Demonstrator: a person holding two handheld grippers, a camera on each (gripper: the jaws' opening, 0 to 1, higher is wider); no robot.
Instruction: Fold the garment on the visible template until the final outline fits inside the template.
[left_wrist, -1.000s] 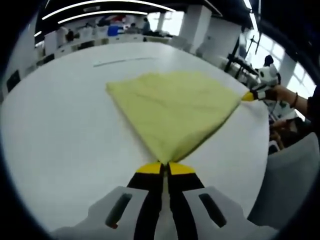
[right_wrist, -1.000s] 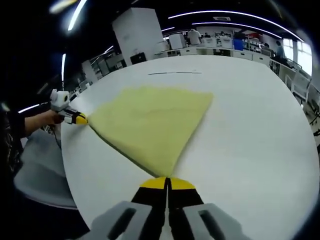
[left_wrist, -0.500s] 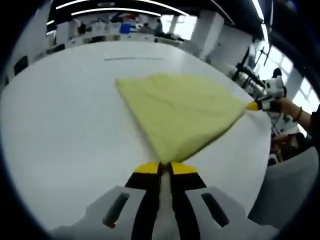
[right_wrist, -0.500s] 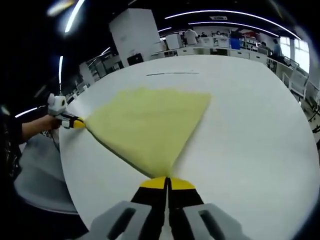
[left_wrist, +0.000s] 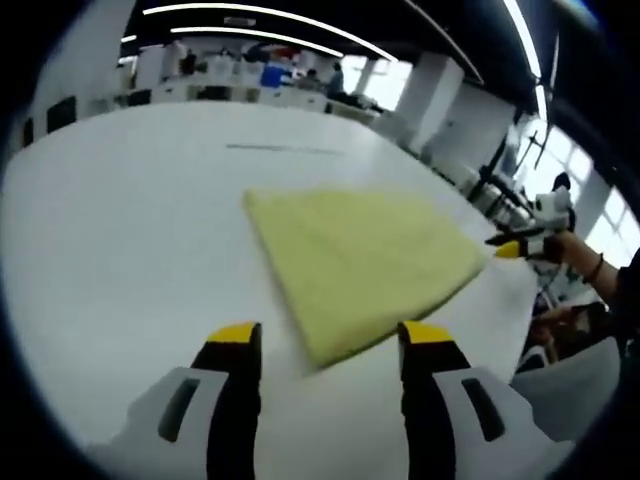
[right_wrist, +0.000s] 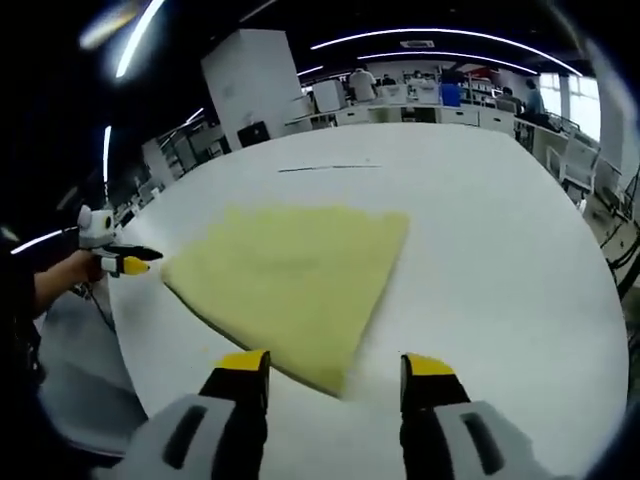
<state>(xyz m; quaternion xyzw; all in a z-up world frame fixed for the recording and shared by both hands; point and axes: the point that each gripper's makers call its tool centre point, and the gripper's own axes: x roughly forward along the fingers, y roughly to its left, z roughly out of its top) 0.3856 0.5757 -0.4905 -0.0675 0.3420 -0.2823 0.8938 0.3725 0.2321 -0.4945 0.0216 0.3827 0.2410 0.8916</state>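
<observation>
Both grippers released, folded yellow garment flat on the white table.

Left gripper: jaws spread wide, yellow tips apart, nothing between them; the near corner of the garment lies just ahead of the gap, on the table. Right gripper: same, jaws apart and empty, garment corner just ahead between the tips. Cloth is a folded wedge, narrow end near each camera, wide edge far, lying flat on the table. In the left gripper view the other gripper sits at the garment's right corner, held by a hand; in the right gripper view the other gripper sits just off the left corner, with a hand on it. A thin dark line is marked on the table beyond the cloth. Office desks and ceiling lights far behind.
</observation>
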